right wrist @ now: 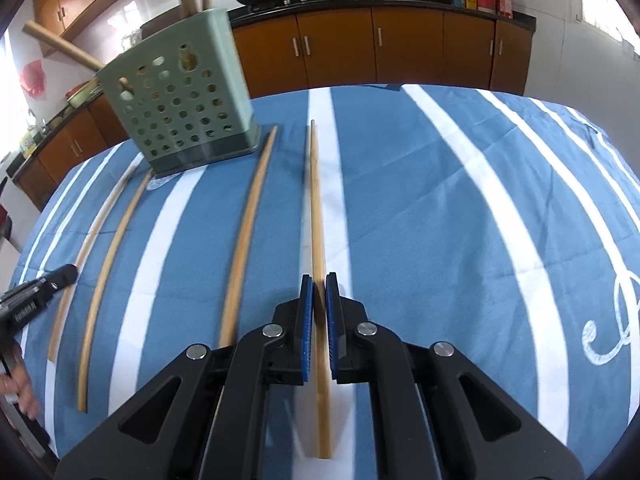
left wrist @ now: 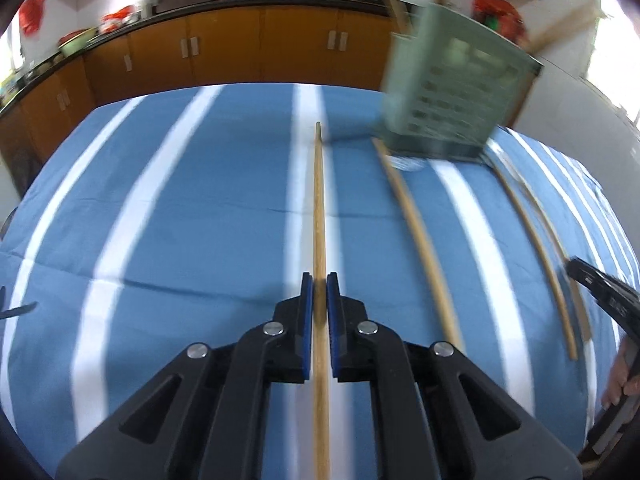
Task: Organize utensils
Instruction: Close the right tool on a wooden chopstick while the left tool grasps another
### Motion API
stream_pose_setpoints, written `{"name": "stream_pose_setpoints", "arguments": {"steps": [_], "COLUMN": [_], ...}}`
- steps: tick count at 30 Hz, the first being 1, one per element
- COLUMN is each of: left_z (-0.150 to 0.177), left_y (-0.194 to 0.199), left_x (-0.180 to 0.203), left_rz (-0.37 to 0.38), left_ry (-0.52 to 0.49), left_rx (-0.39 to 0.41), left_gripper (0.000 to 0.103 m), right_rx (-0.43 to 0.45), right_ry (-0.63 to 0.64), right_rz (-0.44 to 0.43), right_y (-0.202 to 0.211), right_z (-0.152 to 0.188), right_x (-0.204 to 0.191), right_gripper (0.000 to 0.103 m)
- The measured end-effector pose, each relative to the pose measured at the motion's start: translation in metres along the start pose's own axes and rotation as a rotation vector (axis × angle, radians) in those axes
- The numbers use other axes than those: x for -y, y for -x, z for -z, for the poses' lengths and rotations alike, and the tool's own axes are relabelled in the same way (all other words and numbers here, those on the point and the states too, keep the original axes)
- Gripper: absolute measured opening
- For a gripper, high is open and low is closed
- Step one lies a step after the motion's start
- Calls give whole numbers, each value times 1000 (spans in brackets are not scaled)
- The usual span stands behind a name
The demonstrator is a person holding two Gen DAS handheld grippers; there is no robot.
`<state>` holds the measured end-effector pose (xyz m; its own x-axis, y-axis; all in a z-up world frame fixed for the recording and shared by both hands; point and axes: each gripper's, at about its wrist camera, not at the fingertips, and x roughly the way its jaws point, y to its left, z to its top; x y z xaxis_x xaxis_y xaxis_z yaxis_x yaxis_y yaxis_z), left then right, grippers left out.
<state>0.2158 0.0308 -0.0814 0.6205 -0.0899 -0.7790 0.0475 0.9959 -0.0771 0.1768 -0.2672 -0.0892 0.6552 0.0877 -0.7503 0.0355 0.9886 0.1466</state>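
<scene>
A bench point(right wrist: 440, 220) draped in a blue cloth with white stripes fills both wrist views, with orange-brown kitchen cabinets point(right wrist: 400, 52) behind its far edge. A pale green perforated utensil holder point(right wrist: 180, 108) stands on the cloth near that far edge, wooden handles rising from its top. The left claw point(left wrist: 319, 284) is clamped on the left-hand chopstick point(left wrist: 319, 200), its blue pads pressed to the wood. The right claw point(right wrist: 319, 284) is likewise clamped on the right-hand chopstick point(right wrist: 316, 200). Both sticks run from the near edge towards the far edge. Spare chopsticks point(right wrist: 248, 232) lie alongside on the cloth, their tips close to the holder's base.
</scene>
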Motion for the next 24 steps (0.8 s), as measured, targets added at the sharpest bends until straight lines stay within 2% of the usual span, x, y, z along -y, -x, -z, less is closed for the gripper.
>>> {"name": "stream_pose_setpoints", "arguments": {"steps": [2, 5, 14, 24], "left_z": [-5, -9, -8, -9], "left_y": [-2, -3, -3, -4], "left_x": [-13, -27, -36, -35], "left_rz": [-14, 8, 53, 52], "left_ry": [27, 68, 102, 105], "left_rx": [3, 12, 20, 20], "left_gripper": [9, 9, 10, 10], "right_rx": [4, 5, 4, 4], "right_ry": [-14, -31, -26, -30], "right_rz": [15, 10, 17, 12], "right_y": [-1, -2, -2, -2], "right_z": [-2, -4, -3, -3], "right_x": [6, 11, 9, 10], "right_gripper": [7, 7, 8, 8]}}
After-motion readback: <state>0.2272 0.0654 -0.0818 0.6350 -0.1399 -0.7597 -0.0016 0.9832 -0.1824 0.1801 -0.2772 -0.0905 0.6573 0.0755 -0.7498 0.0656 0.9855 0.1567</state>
